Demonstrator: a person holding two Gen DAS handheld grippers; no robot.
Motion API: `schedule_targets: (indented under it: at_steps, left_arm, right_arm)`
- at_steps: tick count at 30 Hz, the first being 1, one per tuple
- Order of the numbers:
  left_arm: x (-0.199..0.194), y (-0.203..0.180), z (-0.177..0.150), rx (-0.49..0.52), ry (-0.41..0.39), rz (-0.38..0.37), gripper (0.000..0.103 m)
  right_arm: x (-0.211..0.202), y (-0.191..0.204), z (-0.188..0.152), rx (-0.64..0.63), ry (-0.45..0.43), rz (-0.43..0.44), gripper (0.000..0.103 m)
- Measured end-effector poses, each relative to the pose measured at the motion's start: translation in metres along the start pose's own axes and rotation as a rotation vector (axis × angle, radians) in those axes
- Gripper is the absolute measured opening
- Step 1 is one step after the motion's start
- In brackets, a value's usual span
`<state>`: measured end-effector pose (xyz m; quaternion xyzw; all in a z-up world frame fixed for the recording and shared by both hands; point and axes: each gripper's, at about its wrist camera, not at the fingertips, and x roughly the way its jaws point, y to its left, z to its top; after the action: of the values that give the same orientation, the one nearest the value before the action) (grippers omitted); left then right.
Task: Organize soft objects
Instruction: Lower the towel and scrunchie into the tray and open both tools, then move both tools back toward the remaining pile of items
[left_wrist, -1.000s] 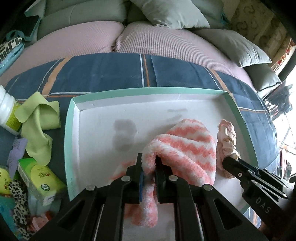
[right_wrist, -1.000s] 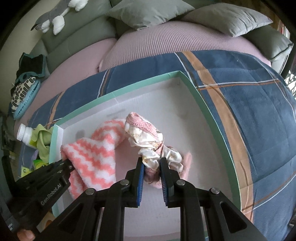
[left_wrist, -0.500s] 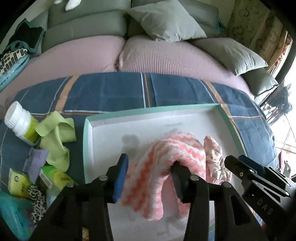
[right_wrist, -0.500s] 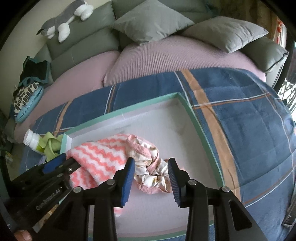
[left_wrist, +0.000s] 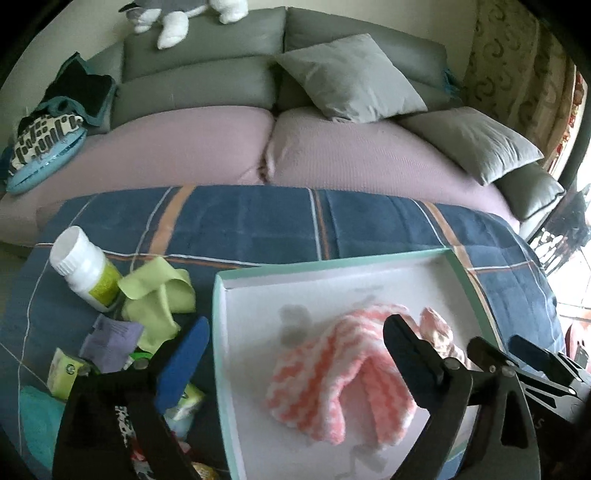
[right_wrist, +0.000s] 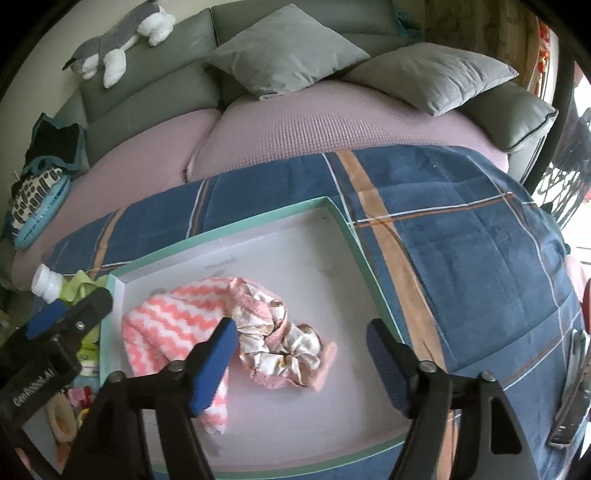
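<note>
- Ahead of me a grey sofa (left_wrist: 207, 77) carries a mauve seat cover (left_wrist: 369, 155) and two grey cushions (left_wrist: 351, 79).
- A grey-and-white plush animal (right_wrist: 118, 40) lies along its back.
- A navy plaid blanket (right_wrist: 461, 236) is spread in front of the seat.
- To my left on the blanket, a white bottle (left_wrist: 83, 267) with a yellow-green label leans beside a small green packet (left_wrist: 66, 371).
- A patterned blue pouch (left_wrist: 40, 147) sits at the sofa's left end.

The fuzzy sock (right_wrist: 173, 325) is coral-pink and white zigzag, and the scrunchie (right_wrist: 280, 343) next to it is cream with a pink edge, both in a white tray with a mint-green rim (right_wrist: 221, 227). The blanket (right_wrist: 461, 236) under it is navy plaid with tan and white stripes, and off the tray's left edge there's a lime-green cloth (left_wrist: 155, 295) and a white bottle with a yellow-green label (left_wrist: 85, 269).
</note>
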<state>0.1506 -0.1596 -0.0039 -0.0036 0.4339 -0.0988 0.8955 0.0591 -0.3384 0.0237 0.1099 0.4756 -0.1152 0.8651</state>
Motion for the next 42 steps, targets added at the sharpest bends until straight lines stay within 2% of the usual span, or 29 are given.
schedule_targets:
  at_steps: [1, 4, 5, 9, 11, 17, 22, 30, 34, 42]
  left_arm:
    - [0.001, 0.002, 0.000, -0.009, 0.000, 0.004, 0.096]
    - [0.003, 0.011, 0.001, -0.050, 0.006, -0.020, 0.096]
    - [0.002, 0.015, 0.001, -0.074, 0.006, -0.035, 0.097]
    - [-0.004, 0.023, 0.002, -0.100, -0.023, -0.026, 0.097]
    - [-0.007, 0.026, 0.003, -0.096, -0.037, -0.001, 0.097]
    - [-0.015, 0.034, 0.005, -0.098, -0.042, 0.007, 0.097]
    - [-0.018, 0.040, 0.006, -0.071, -0.012, 0.044, 0.097]
    - [-0.024, 0.070, 0.003, -0.099, 0.069, 0.108, 0.097]
    - [-0.045, 0.093, 0.004, -0.121, 0.036, 0.189, 0.097]
    - [-0.082, 0.139, 0.002, -0.186, -0.025, 0.267, 0.097]
  right_arm:
    - [0.000, 0.000, 0.000, 0.001, -0.003, -0.002, 0.083]
    - [-0.004, -0.002, 0.001, 0.019, -0.029, -0.001, 0.101]
    - [-0.006, -0.003, 0.002, 0.030, -0.042, 0.001, 0.103]
    - [-0.014, -0.012, 0.005, 0.085, -0.081, 0.037, 0.103]
    - [-0.015, -0.013, 0.005, 0.091, -0.086, 0.032, 0.103]
    - [-0.015, -0.014, 0.006, 0.084, -0.083, 0.013, 0.103]
    - [-0.022, -0.010, 0.006, 0.070, -0.101, 0.013, 0.103]
    - [-0.017, 0.011, 0.004, 0.026, -0.075, 0.045, 0.103]
    - [-0.015, 0.032, 0.001, -0.011, -0.062, 0.076, 0.103]
    - [-0.014, 0.070, -0.008, -0.086, -0.045, 0.133, 0.103]
